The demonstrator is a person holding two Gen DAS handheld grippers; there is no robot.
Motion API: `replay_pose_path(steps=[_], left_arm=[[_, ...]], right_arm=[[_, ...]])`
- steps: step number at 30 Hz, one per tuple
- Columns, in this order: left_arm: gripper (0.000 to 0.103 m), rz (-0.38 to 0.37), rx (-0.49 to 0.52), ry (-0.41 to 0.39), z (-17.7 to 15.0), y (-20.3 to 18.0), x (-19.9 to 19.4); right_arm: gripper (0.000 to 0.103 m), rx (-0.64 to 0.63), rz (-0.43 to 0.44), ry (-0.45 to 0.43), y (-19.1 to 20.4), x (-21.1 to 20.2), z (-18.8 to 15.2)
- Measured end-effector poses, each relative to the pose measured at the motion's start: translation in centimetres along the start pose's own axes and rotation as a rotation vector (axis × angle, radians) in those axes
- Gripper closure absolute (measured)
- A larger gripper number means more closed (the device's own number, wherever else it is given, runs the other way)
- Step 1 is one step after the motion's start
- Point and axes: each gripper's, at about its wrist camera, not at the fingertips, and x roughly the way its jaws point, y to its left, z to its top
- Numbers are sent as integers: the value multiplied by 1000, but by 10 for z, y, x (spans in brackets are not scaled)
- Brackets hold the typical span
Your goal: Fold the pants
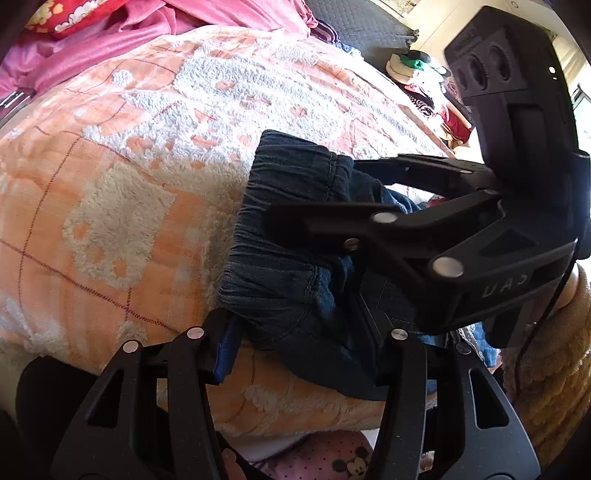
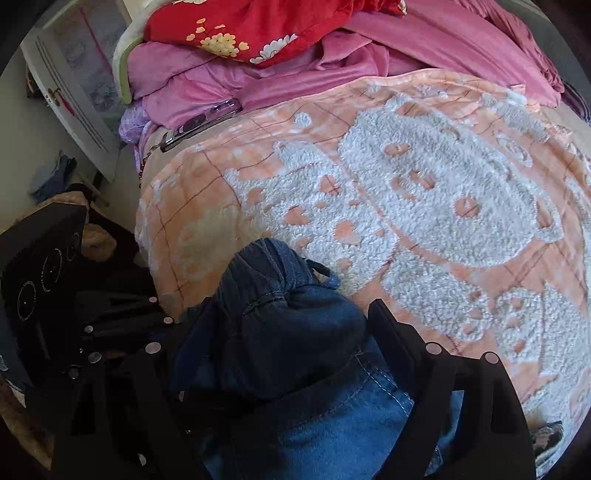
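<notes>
Dark blue jeans (image 1: 280, 236) lie bunched at the near edge of a bed, with the elastic waistband (image 1: 291, 166) pointing up the bed. My left gripper (image 1: 295, 332) is shut on the near end of the waistband; its blue pad (image 1: 225, 347) presses the fabric. In the left wrist view my right gripper (image 1: 312, 190) reaches in from the right and straddles the far part of the waistband, open. Through the right wrist view the jeans (image 2: 295, 332) fill the gap of the right gripper (image 2: 266, 332), and the left gripper (image 2: 166, 310) sits at the left.
An orange and white fleece blanket (image 2: 443, 184) covers the bed. Pink bedding (image 2: 295, 74) and a red flowered pillow (image 2: 258, 26) lie at its far end, with a phone (image 2: 201, 123) at the left edge. A fuzzy tan sleeve (image 1: 554, 350) holds the right gripper.
</notes>
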Motion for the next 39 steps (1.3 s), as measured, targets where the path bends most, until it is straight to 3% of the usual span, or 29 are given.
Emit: replay_pose_path(steps=[3, 6, 9, 14, 19, 20, 21, 23, 31, 36, 39], left_arm=[[57, -8, 0, 0, -1, 1, -1], [47, -17, 3, -15, -2, 0, -9], [35, -27, 3, -25, -2, -2, -17], [28, -126, -27, -12, 3, -8, -16], [28, -220, -17, 9, 9, -36, -9], [30, -241, -10, 15, 11, -44, -7], [42, -257, -2, 15, 13, -52, -4], [51, -278, 15, 23, 16, -69, -1], [52, -263, 96, 4, 11, -127, 2], [52, -334, 165, 47, 1, -151, 11], [51, -377, 227, 83, -10, -166, 17]], right_arm=[[54, 8, 56, -10, -3, 5, 0], [63, 34, 95, -55, -7, -11, -4], [66, 65, 159, -127, -13, -37, -13], [66, 111, 211, -232, -25, -79, -30], [66, 148, 220, -314, -44, -118, -52], [66, 149, 211, -332, -47, -126, -57], [66, 156, 208, -346, -51, -133, -62], [66, 170, 188, -364, -59, -145, -70], [63, 228, 149, -428, -89, -178, -111], [40, 303, 131, -487, -104, -201, -145], [38, 371, 83, -510, -117, -212, -172]])
